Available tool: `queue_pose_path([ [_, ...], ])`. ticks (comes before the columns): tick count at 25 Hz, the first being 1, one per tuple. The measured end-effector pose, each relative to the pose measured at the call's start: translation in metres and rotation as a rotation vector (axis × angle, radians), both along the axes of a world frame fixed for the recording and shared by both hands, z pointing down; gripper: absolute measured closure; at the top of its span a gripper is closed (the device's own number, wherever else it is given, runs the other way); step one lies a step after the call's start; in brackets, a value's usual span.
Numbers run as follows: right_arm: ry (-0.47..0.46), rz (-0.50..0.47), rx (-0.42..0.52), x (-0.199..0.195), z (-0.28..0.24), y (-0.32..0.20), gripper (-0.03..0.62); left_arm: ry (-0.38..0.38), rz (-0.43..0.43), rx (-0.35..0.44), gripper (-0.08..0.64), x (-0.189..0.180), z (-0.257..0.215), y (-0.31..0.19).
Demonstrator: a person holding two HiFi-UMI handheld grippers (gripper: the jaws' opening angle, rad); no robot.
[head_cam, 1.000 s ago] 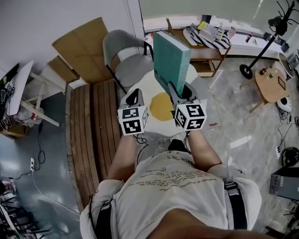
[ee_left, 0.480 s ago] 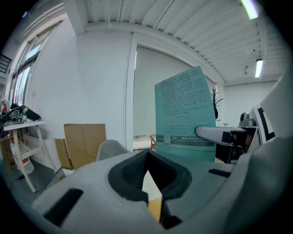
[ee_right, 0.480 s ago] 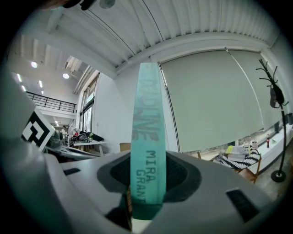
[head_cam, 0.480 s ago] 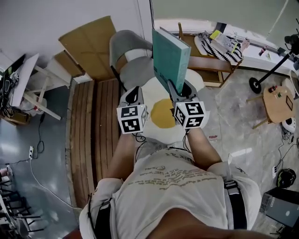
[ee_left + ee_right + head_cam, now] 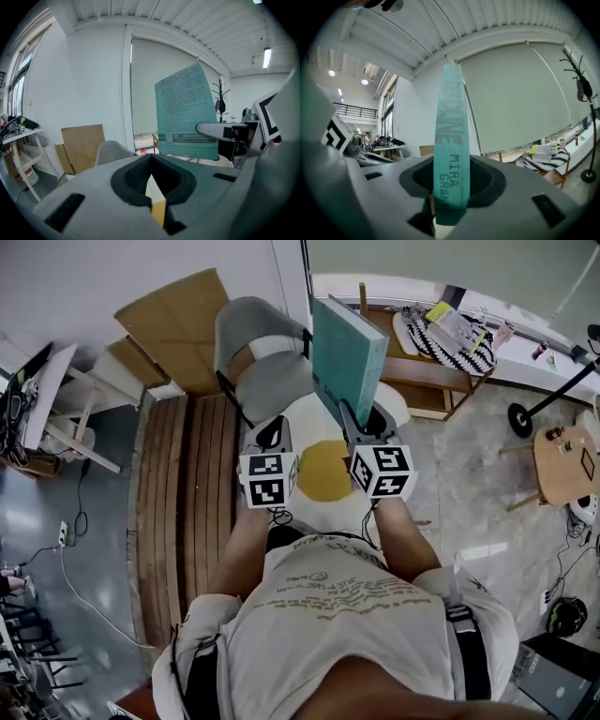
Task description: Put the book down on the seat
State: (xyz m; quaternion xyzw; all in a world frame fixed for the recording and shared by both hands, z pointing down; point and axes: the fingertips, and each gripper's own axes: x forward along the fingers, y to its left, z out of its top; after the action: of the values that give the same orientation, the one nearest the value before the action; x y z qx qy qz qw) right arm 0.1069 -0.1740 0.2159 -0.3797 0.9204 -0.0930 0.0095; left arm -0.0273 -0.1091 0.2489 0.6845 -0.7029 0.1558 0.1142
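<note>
**Book carried upright toward the seat.** Your right gripper (image 5: 359, 421) is clamped on the lower end of the teal book (image 5: 345, 357), one jaw on each cover, with the spine facing back toward you. The book stands on end in the air and rests on nothing. It is above the far edge of the white and yellow mat (image 5: 323, 470), just beside the front right corner of the grey chair (image 5: 270, 381). Your left gripper (image 5: 272, 432) has its jaws closed together with nothing between them, and it is level with the right gripper and apart from the book.

**Handling, as judged.**
- The book looks like a stiff hardback of moderate weight that will not sag or bend.
- Most of its length rises above the grip, so it will tend to swing about the jaws when you tilt it.
- The covers look smooth, so a slack pinch may let it slide.

**Where to hold.** Keep the grip near the spine, where the block is firmest and the pages cannot fan open. Lay one cover flat on the middle of the seat, away from the edges, before you let go. The left gripper is free to steady the top edge.
</note>
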Motion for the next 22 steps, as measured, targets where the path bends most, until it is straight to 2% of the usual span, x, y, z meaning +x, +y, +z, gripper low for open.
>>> queue_pose_path([
  [5, 0.019, 0.023, -0.034, 0.012, 0.019, -0.014, 0.428, 0.032, 0.011, -0.016, 0.540, 0.005, 0.008, -0.017],
  [11, 0.008, 0.040, -0.079, 0.002, 0.031, -0.032, 0.428, -0.013, 0.052, -0.030, 0.540, -0.007, 0.011, -0.039],
  [22, 0.179, 0.077, -0.150, -0.041, 0.088, -0.044, 0.428, 0.081, 0.066, -0.139, 0.540, -0.059, 0.059, -0.054],
])
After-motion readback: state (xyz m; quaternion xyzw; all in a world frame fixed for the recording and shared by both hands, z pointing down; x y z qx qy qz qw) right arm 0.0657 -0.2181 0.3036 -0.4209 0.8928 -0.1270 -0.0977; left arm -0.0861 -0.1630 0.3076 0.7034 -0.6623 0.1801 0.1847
